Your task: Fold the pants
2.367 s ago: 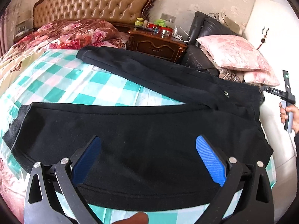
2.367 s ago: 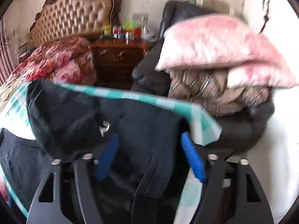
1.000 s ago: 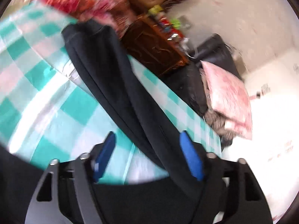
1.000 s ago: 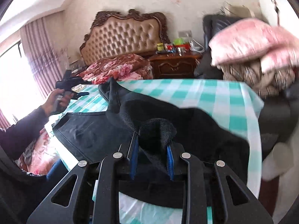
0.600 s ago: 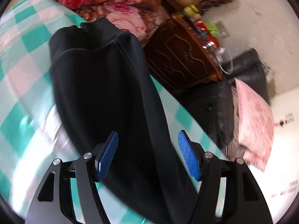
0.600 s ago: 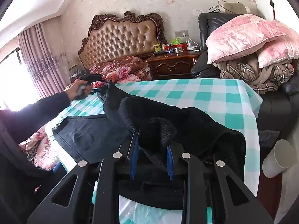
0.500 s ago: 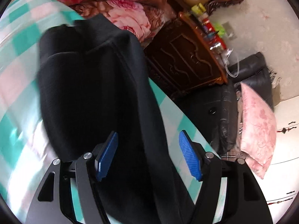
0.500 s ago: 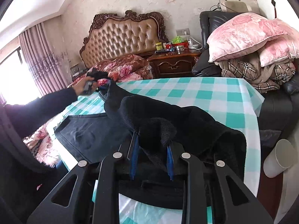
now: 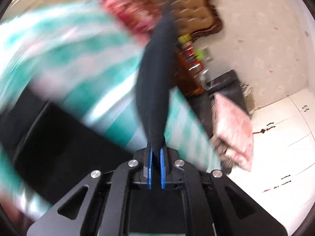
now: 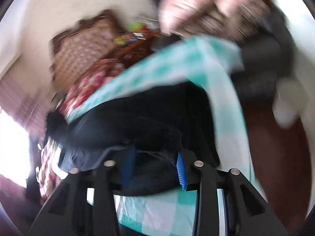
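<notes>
Both views are motion-blurred. In the left wrist view my left gripper (image 9: 155, 169) is shut on the hem of a black pant leg (image 9: 155, 90), which stretches taut away from the blue pads above the teal-and-white checked bedsheet (image 9: 78, 63). More black pants fabric (image 9: 55, 141) lies on the sheet at lower left. In the right wrist view my right gripper (image 10: 155, 169) has its blue pads apart, with the bunched black waist part of the pants (image 10: 137, 125) lying over and between them on the checked sheet (image 10: 222, 106).
A tufted headboard (image 9: 189, 5), red floral bedding (image 9: 126, 5) and a cluttered wooden nightstand (image 9: 189, 63) are beyond the bed. A dark armchair with pink pillows (image 9: 232, 122) stands right of it. A white cup-like object (image 10: 287, 102) is at the right.
My left gripper has closed on the pant leg hem and pulled it up and taut. My right gripper's pads have spread apart from their pinch on the waist fabric. Both cameras swing fast.
</notes>
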`<state>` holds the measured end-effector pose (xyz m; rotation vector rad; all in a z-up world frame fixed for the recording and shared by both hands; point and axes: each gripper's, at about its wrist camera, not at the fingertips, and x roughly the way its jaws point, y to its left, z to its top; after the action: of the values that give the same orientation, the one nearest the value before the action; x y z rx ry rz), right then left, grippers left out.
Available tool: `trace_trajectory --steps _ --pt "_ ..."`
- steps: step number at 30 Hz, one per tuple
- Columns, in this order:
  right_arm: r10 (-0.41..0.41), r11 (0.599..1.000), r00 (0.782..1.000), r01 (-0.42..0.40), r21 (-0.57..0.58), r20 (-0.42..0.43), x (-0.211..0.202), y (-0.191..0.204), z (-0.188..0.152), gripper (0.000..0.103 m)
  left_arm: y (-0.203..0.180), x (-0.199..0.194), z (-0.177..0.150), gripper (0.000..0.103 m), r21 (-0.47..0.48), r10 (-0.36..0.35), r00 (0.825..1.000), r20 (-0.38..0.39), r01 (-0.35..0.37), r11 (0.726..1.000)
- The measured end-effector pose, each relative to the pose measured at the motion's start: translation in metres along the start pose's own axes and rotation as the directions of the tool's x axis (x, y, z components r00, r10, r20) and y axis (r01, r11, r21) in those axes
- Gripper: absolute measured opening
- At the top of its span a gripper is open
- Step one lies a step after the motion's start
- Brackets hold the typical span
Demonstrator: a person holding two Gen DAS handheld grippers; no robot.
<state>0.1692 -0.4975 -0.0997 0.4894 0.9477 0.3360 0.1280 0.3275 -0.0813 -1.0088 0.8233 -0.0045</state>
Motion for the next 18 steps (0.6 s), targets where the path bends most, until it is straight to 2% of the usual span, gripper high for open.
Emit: trace_trajectory --steps 1,3,5,8,9,10,12,14,18 --pt "-0.023 0.998 1.0 0.024 0.059 -0.017 0.004 -0.007 -0.01 0.047 0.02 -0.005 -0.021 0.006 -0.021 0.01 1.0 -0.018 -0.01 1.0" --pt "-0.006 0.988 1.0 0.006 0.157 -0.002 0.004 -0.014 -0.026 0.061 0.064 -0.005 -0.065 0.006 -0.08 0.005 0.998 -0.062 -0.01 0.997" --pt "-0.035 0.961 0.999 0.024 0.276 0.035 -0.003 -0.017 -0.045 0.062 0.081 -0.011 -0.083 0.007 -0.074 0.016 1.0 -0.026 -0.018 0.997" --pt "-0.023 0.899 0.994 -0.027 0.437 0.109 -0.017 -0.025 -0.068 0.062 0.078 -0.023 -0.086 0.011 -0.05 -0.04 0.999 0.012 0.041 0.998" --pt "-0.021 0.884 0.99 -0.047 0.465 0.141 -0.023 -0.023 -0.075 0.062 0.074 -0.025 -0.084 0.02 -0.037 -0.054 0.998 0.012 0.054 0.998" --pt "-0.016 0.885 0.989 -0.056 0.462 0.15 -0.024 -0.021 -0.077 0.062 0.073 -0.028 -0.083 0.032 -0.033 -0.068 0.998 0.013 0.068 0.997" --pt "0.008 0.89 0.987 -0.081 0.448 0.162 -0.022 -0.009 -0.075 0.062 0.072 -0.027 -0.08 0.043 -0.04 -0.092 0.996 0.015 0.093 0.995" --pt "0.02 0.892 0.986 -0.093 0.443 0.167 -0.016 -0.004 -0.072 0.067 0.074 -0.029 -0.081 0.044 -0.043 -0.096 0.995 0.015 0.097 0.994" --pt "-0.039 0.898 0.993 -0.013 0.44 0.11 0.004 -0.003 -0.056 0.068 0.076 -0.02 -0.079 0.045 -0.068 -0.096 0.995 0.021 0.098 0.993"
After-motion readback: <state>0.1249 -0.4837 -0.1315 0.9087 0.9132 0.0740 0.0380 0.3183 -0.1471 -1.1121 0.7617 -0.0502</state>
